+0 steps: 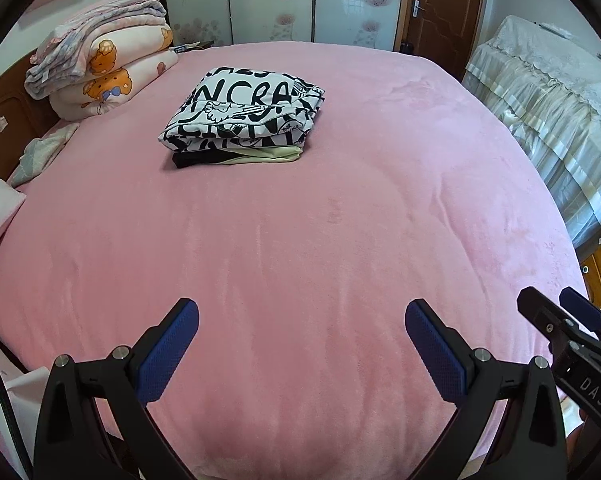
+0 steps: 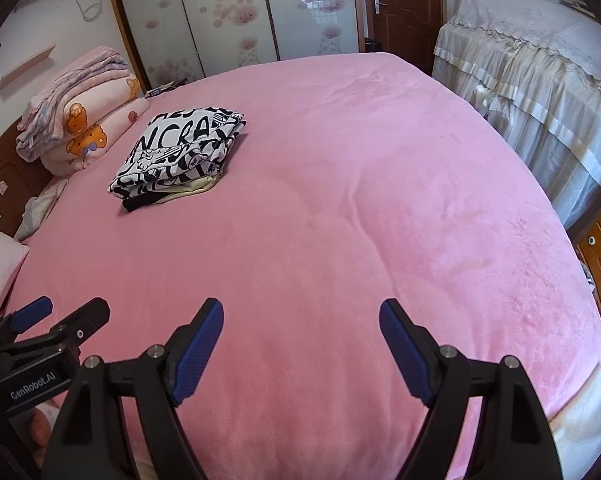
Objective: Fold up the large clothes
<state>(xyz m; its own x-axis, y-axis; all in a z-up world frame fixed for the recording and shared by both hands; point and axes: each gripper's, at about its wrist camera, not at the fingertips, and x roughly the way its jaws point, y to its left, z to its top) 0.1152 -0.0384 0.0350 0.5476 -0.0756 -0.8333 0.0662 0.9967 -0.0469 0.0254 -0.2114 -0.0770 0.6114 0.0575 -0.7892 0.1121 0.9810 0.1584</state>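
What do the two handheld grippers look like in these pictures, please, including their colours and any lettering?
The left gripper and the right gripper look alike: black plastic frames with silver pivot bolts and two angled fingers faced with textured blue pads. White lettering shows on their bodies, "GenRobot.AI" on the left one seen from the right camera, "DAS" on the right one seen from the left. No cables or sleeves show.

Black hand-held gripper (image 1: 301, 314) — blue ribbed pads, silver screws.
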